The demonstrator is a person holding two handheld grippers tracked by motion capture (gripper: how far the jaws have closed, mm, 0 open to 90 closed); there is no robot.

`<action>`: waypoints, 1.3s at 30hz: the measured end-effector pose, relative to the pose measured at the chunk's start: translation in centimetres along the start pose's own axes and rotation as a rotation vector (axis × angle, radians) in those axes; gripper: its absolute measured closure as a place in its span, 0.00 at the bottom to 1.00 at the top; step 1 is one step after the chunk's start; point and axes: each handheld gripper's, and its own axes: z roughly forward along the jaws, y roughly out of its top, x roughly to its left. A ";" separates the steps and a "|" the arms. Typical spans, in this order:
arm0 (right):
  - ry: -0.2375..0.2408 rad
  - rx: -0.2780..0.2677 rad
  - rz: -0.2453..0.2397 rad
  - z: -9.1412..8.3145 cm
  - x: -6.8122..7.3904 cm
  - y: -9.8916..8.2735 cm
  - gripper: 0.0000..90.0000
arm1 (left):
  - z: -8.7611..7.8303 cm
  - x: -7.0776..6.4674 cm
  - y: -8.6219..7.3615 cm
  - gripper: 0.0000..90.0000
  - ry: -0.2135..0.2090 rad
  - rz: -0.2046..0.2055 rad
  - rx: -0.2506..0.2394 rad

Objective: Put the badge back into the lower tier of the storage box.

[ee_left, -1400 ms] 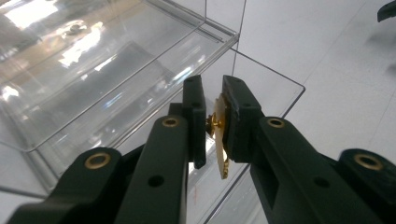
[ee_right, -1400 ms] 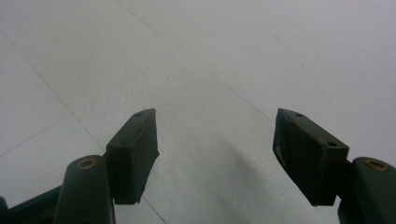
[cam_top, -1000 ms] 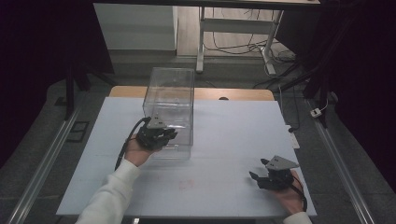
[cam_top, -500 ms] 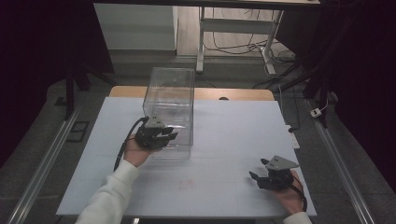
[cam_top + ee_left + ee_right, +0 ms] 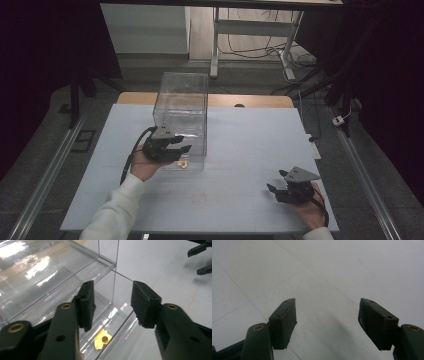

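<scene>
From the high view, the left gripper [image 5: 181, 150] sits at the near end of the tall clear plastic box [image 5: 181, 107] on the white table [image 5: 240, 150], with a small gold-coloured piece [image 5: 184, 163] lying inside the box's near edge, while the right gripper [image 5: 278, 187] rests well apart at the table's near right. In the left gripper view the black jaws have just been opening and stand about half apart with nothing clamped, the gold piece [image 5: 103, 339] on the box floor [image 5: 50, 277] below them. The right gripper view shows its jaws spread wide over bare white table [image 5: 324, 272], holding nothing.
</scene>
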 end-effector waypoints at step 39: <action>0.022 -0.029 -0.006 -0.7 0.4 -0.2 0.34 | -5.2 -2.1 -7.2 0.43 -0.011 -0.039 0.008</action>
